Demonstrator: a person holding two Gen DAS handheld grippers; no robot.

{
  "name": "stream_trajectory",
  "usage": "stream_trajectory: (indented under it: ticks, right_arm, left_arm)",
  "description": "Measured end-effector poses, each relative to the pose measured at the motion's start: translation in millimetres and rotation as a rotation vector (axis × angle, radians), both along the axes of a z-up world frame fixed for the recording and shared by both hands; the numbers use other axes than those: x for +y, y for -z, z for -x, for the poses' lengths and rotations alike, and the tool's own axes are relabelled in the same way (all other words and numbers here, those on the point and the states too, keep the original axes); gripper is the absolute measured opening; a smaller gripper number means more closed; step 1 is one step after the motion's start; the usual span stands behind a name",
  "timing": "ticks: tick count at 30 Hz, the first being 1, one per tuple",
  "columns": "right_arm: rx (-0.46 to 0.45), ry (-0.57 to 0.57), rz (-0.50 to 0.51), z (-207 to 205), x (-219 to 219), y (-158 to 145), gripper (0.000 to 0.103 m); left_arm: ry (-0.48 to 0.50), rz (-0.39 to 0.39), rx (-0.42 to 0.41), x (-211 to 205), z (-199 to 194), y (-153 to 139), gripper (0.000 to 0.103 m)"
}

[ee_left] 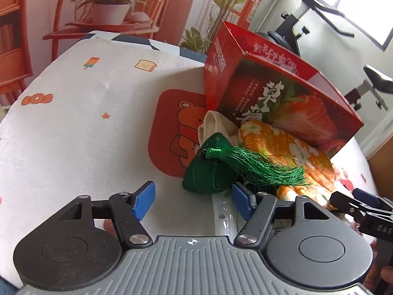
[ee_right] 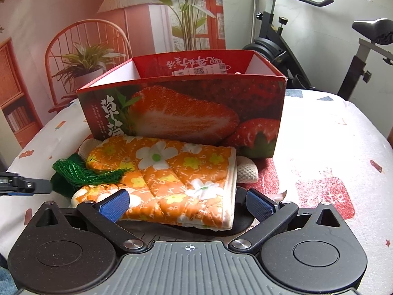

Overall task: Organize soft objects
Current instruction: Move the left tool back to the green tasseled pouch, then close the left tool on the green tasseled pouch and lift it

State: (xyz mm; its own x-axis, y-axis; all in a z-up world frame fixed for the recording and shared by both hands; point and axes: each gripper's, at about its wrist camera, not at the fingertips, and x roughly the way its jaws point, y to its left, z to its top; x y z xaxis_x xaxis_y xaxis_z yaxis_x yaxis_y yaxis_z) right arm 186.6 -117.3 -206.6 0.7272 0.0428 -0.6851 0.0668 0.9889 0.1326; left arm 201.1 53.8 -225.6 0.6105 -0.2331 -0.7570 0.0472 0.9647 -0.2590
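Note:
A red strawberry box [ee_right: 181, 108] stands open-topped on the padded table; it also shows in the left wrist view [ee_left: 277, 93]. In front of it lies an orange floral oven mitt [ee_right: 176, 179] [ee_left: 289, 152] on top of a cream knitted piece [ee_right: 246, 169] [ee_left: 216, 125]. A green stuffed pouch [ee_left: 208, 169] with a green tassel [ee_left: 260, 167] [ee_right: 83, 172] lies at the mitt's left. My left gripper [ee_left: 192, 202] is open and empty just before the pouch. My right gripper [ee_right: 188, 204] is open, its jaws straddling the mitt's near end.
The table has a white cartoon-print cover [ee_left: 73, 123] with a red bear patch [ee_left: 172, 132]. An exercise bike [ee_right: 319, 36] stands behind the table at right. A printed backdrop wall [ee_right: 98, 24] is behind the box. A clear plastic wrapper [ee_left: 224, 216] lies by the left gripper.

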Motion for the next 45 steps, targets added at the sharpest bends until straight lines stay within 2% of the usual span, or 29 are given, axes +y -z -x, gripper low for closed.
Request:
stream_trajectory:
  ticks: [6,9,14,16,22,26,31,34,38,42,45]
  right_arm:
    - [0.004,-0.017,0.015,0.6,7.4,2.2,0.099]
    - [-0.001,-0.029,0.022,1.2,9.8,2.7,0.099]
    - [0.002,-0.028,0.017,0.4,9.0,3.6,0.099]
    - [0.006,-0.029,0.014,-0.4,8.6,4.8,0.099]
    - [0.008,-0.035,0.01,-3.1,8.6,6.6,0.099]
    - [0.013,-0.034,-0.003,-4.5,7.9,7.9,0.099]
    - [0.008,-0.03,-0.008,-3.7,6.0,7.2,0.099]
    - [0.009,-0.026,-0.014,-3.6,4.9,7.4,0.099]
    - [0.008,-0.024,-0.018,-2.8,4.1,7.2,0.098]
    - [-0.001,-0.037,-0.028,-0.9,2.8,5.6,0.094]
    - [-0.018,-0.046,-0.029,0.3,1.1,2.6,0.09]
  left_arm:
    - [0.024,0.003,0.004,-7.4,-21.7,4.0,0.069]
    - [0.063,0.046,0.028,-7.3,-34.3,9.9,0.07]
    - [0.09,0.046,0.04,-9.6,-43.9,21.1,0.069]
    - [0.095,0.062,0.024,-9.1,-45.2,21.1,0.055]
    - [0.104,0.049,-0.024,-11.0,-41.5,-0.8,0.053]
    - [0.094,0.048,-0.104,-10.2,-37.1,-30.5,0.053]
    - [0.099,0.109,-0.131,-13.5,-40.7,-57.4,0.053]
    - [0.162,0.12,-0.111,-33.5,-43.2,-58.5,0.053]
    - [0.245,0.138,-0.049,-68.3,-52.1,-43.9,0.053]
    - [0.297,0.164,0.01,-95.6,-61.4,-29.5,0.053]
    - [0.349,0.158,0.018,-111.5,-63.9,-25.9,0.053]
